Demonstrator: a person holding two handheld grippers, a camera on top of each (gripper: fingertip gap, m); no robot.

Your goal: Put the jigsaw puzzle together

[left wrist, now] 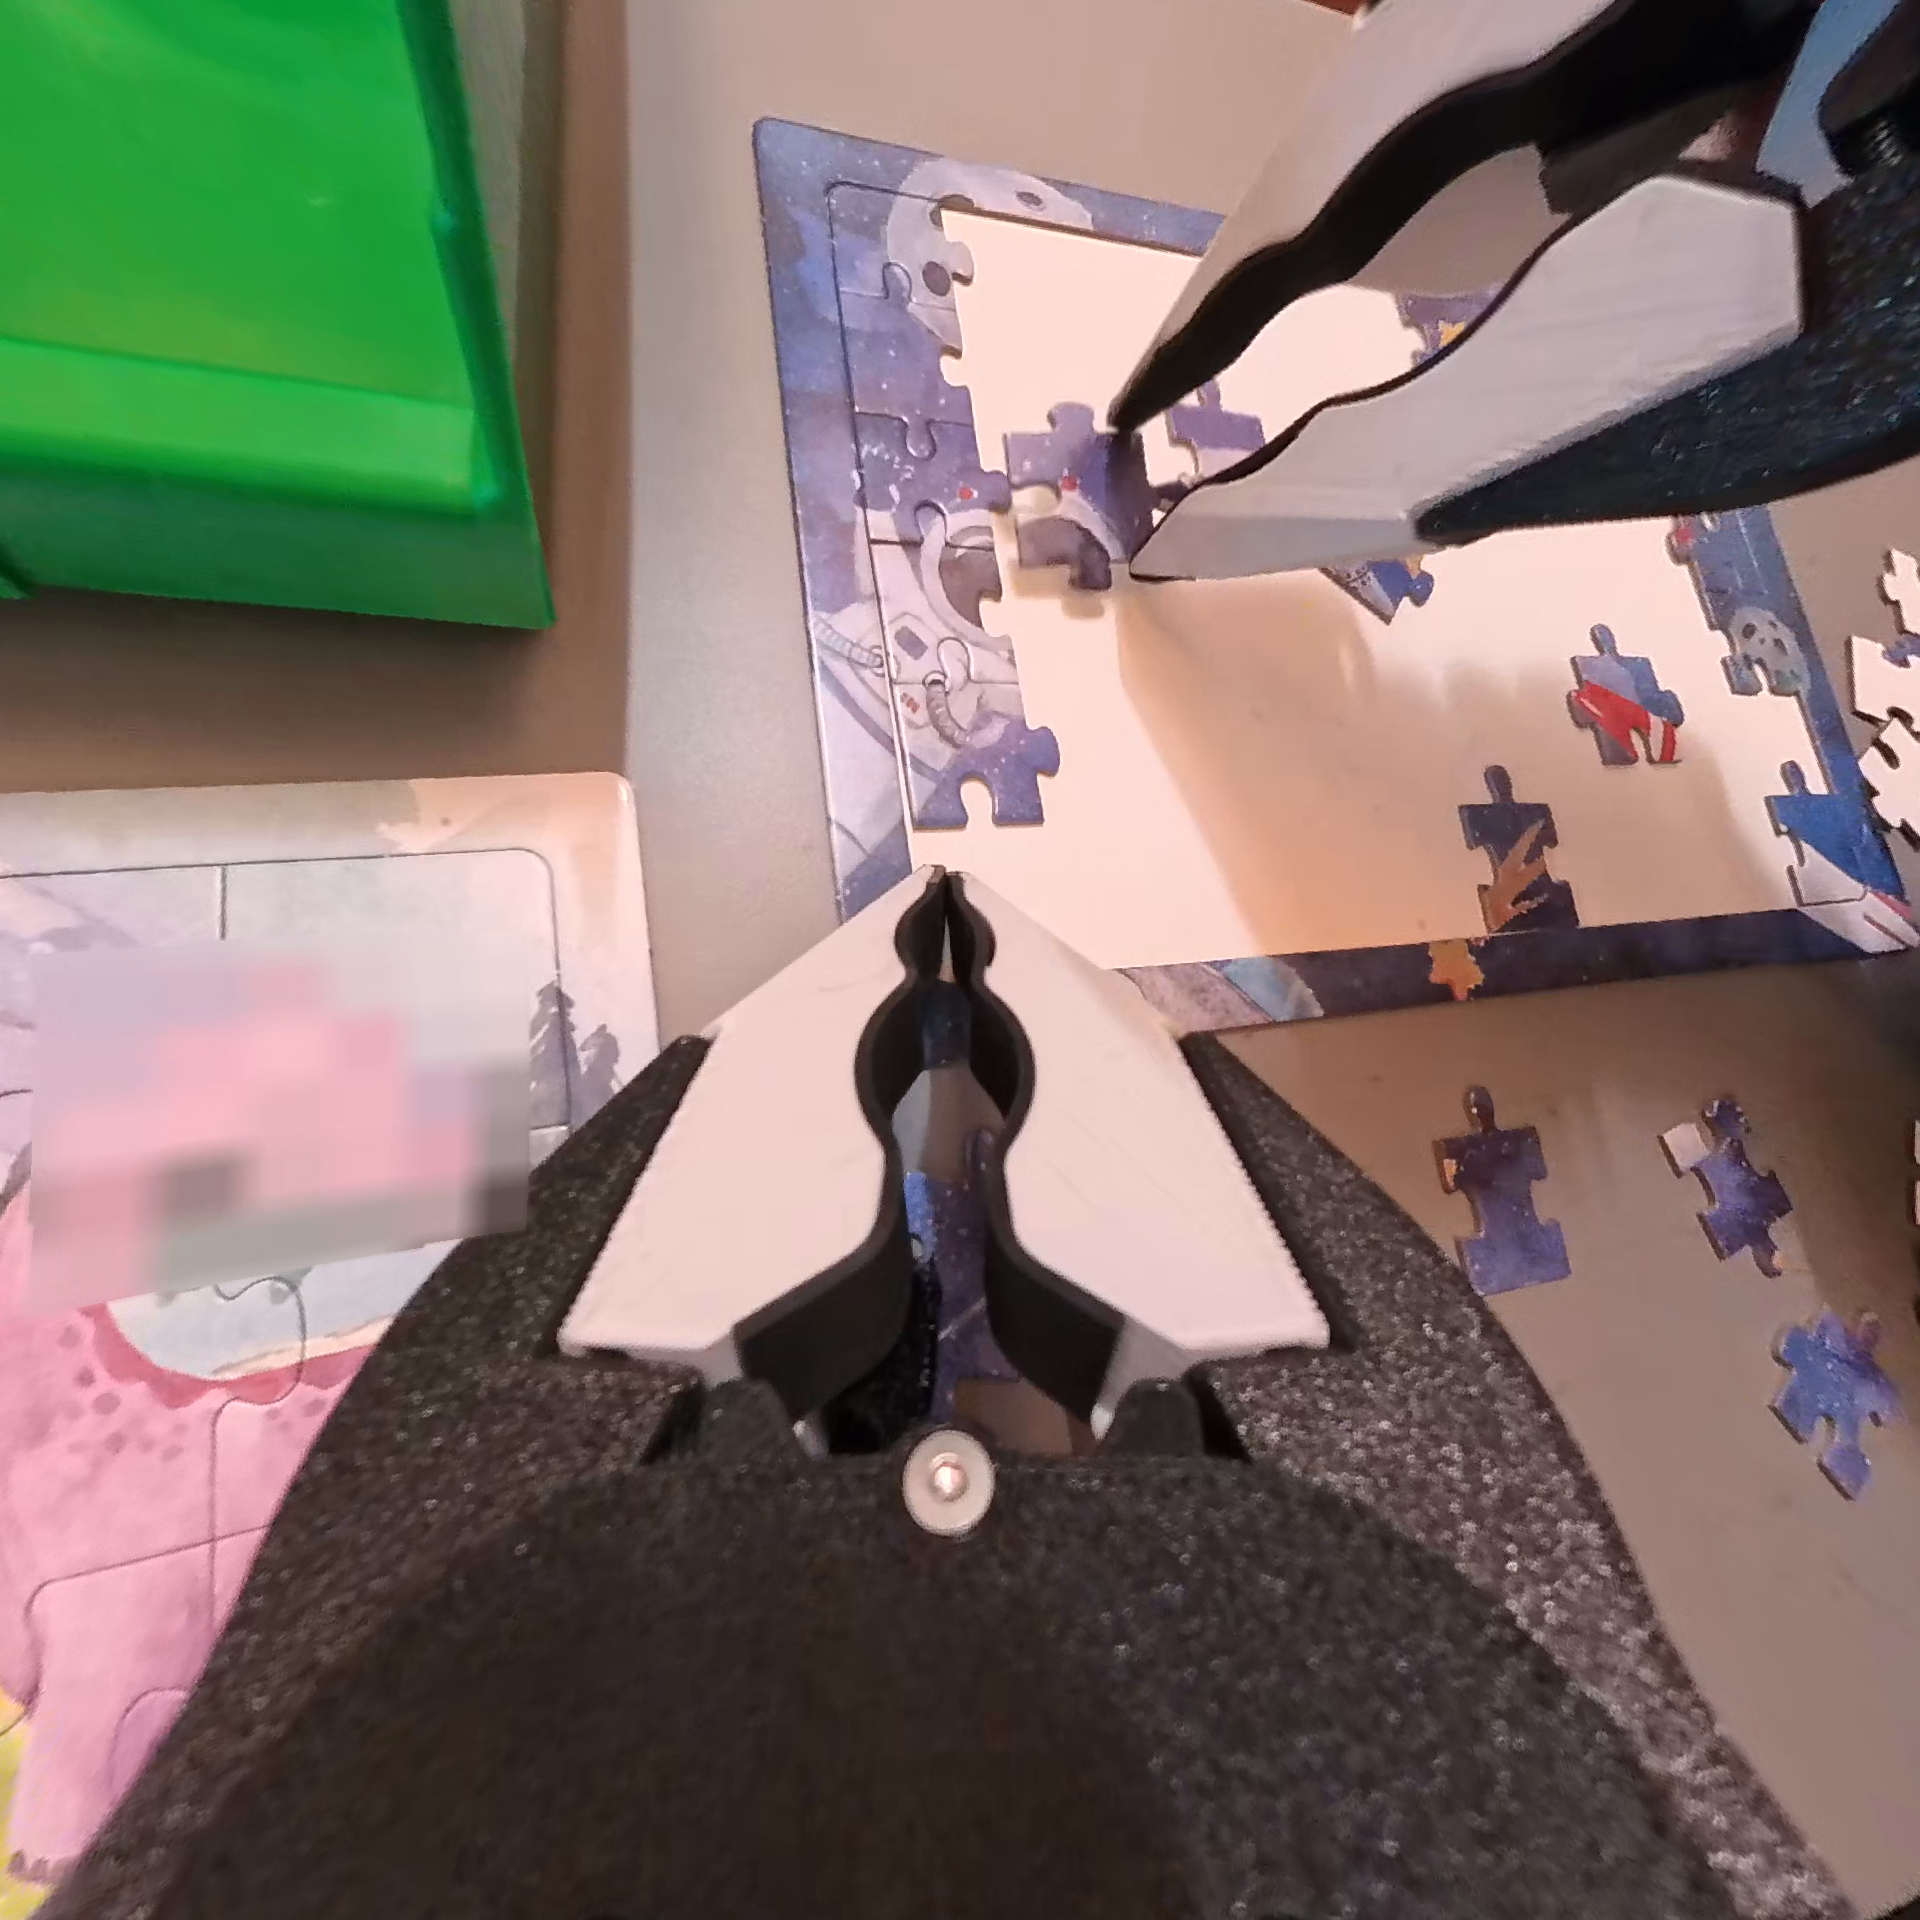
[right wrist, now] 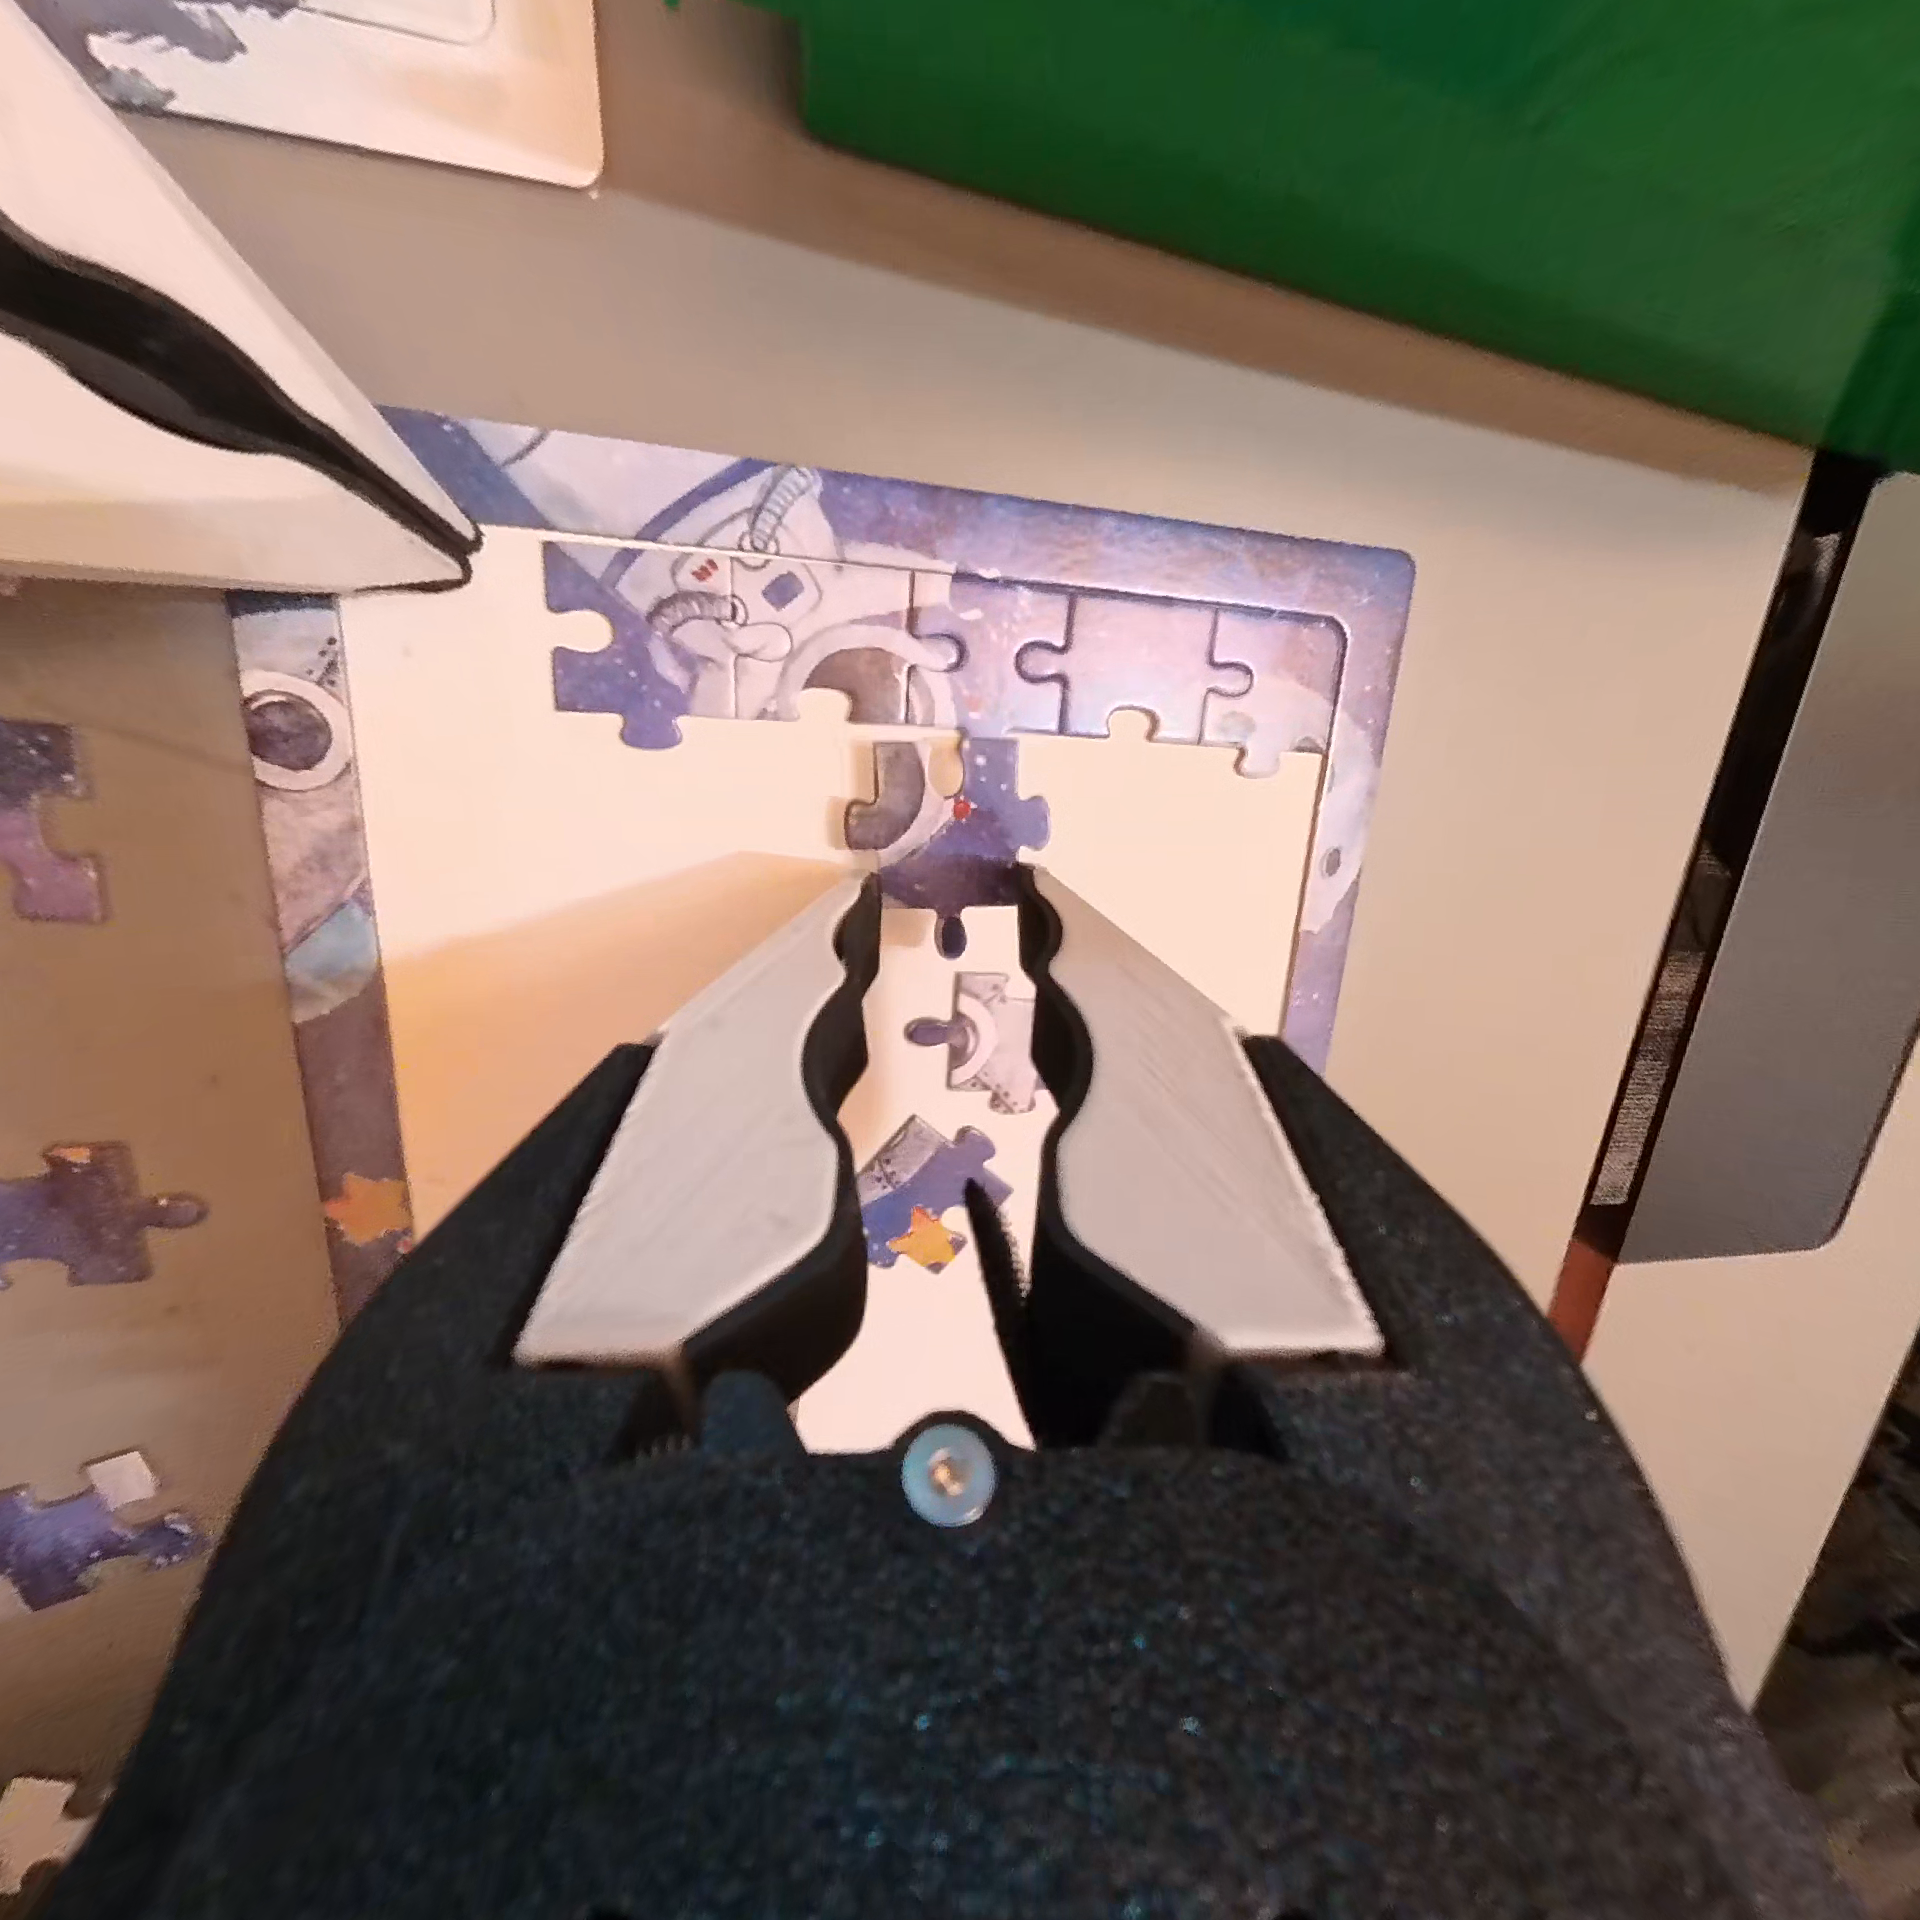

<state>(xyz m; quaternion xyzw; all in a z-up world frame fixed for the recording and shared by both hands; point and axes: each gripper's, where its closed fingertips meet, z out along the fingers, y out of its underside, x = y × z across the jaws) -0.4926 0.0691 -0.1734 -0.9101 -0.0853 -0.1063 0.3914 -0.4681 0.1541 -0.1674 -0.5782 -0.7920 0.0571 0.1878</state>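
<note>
A blue space-themed puzzle tray (left wrist: 800, 416) lies on the table, with a strip of joined pieces (left wrist: 914, 468) along one edge. My right gripper (left wrist: 1127, 490) reaches into the tray. Its tips are closed on the sides of a loose astronaut-helmet piece (left wrist: 1070, 499) that lies flat just short of the strip. In the right wrist view this piece (right wrist: 945, 821) sits between the tips of the right gripper (right wrist: 948, 883), just below the joined strip (right wrist: 935, 665). My left gripper (left wrist: 945, 883) is shut and empty at the tray's near edge, and its tip shows in the right wrist view (right wrist: 447, 551).
Loose pieces lie in the tray (left wrist: 1626, 707) (left wrist: 1517, 862) and on the table beside it (left wrist: 1501, 1184) (left wrist: 1839, 1382). A green box (left wrist: 260, 312) stands to the far left. A pink finished puzzle (left wrist: 312, 935) lies at the near left. A white panel (right wrist: 1766, 935) stands past the tray. Spacing between my two grippers at the tips: around 9 centimetres.
</note>
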